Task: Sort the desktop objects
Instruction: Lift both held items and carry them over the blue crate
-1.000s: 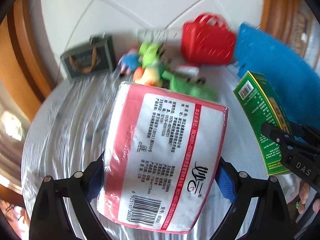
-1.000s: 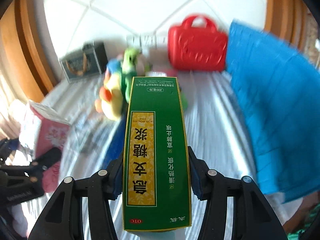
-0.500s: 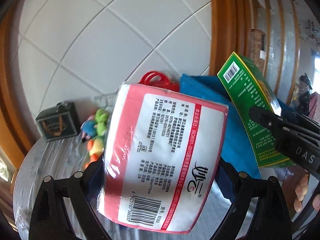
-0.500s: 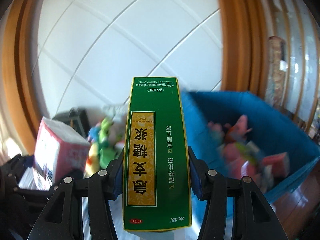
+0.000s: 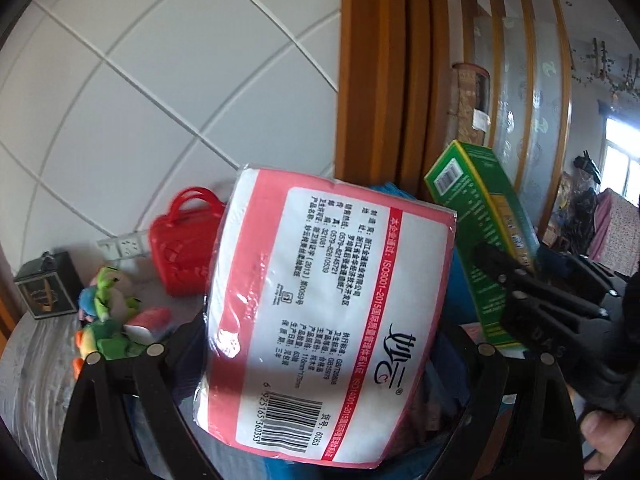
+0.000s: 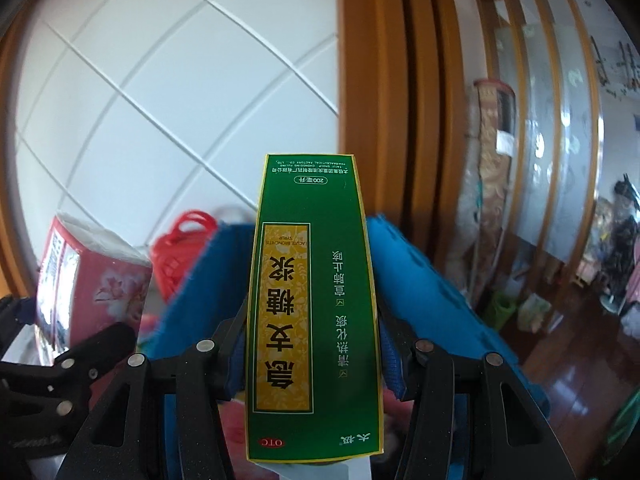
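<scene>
My left gripper [image 5: 320, 344] is shut on a pink and white tissue pack [image 5: 324, 312] and holds it up in the air. The pack also shows in the right wrist view [image 6: 92, 280] at the left. My right gripper [image 6: 312, 344] is shut on a tall green medicine box [image 6: 312, 312], which also shows in the left wrist view [image 5: 480, 240] at the right. Both are held over a blue fabric bin [image 6: 420, 280], whose inside is mostly hidden behind the box.
On the grey table [image 5: 32, 376] at the left lie plush toys [image 5: 106, 320], a red toy basket [image 5: 182, 252] and a dark tin box [image 5: 46, 286]. A white tiled wall and a wooden door frame [image 5: 384, 80] stand behind.
Both grippers have risen and swung right with their loads, from above the table toward the blue bin. The table and toys have slid to the lower left.
</scene>
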The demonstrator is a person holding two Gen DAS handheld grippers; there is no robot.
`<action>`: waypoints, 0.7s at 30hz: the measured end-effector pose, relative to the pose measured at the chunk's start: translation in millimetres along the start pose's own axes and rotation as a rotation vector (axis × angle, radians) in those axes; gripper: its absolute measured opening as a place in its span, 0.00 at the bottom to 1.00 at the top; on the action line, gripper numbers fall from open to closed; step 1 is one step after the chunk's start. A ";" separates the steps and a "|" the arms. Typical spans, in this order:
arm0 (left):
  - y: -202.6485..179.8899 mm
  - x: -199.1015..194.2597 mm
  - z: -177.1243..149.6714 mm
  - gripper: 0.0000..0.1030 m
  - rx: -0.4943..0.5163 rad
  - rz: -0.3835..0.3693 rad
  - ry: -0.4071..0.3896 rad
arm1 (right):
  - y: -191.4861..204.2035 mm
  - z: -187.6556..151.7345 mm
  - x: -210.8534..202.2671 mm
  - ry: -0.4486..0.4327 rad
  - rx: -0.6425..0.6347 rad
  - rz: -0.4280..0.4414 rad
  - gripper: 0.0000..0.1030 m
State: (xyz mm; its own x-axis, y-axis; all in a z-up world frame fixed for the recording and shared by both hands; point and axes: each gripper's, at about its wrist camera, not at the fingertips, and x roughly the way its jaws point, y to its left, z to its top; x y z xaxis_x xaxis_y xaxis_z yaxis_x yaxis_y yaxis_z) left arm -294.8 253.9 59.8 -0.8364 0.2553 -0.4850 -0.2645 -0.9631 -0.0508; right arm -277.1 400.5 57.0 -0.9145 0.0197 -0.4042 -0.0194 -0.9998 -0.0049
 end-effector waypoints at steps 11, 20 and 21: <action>-62.2 71.5 -12.6 0.92 0.036 -0.003 0.154 | -63.4 -26.0 54.3 0.140 0.052 -0.004 0.52; -81.0 92.3 -13.9 0.92 0.046 -0.015 0.191 | -90.4 -40.2 72.1 0.168 0.075 -0.012 0.77; -83.3 91.4 -13.1 0.94 0.056 -0.005 0.176 | -93.0 -40.8 71.6 0.167 0.077 -0.014 0.78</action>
State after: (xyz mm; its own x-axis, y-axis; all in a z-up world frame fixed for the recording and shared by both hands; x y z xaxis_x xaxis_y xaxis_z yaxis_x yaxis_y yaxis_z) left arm -342.9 356.3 8.3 -0.7394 0.2364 -0.6304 -0.2987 -0.9543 -0.0075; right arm -324.2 494.8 -8.8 -0.8339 0.0260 -0.5513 -0.0679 -0.9961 0.0558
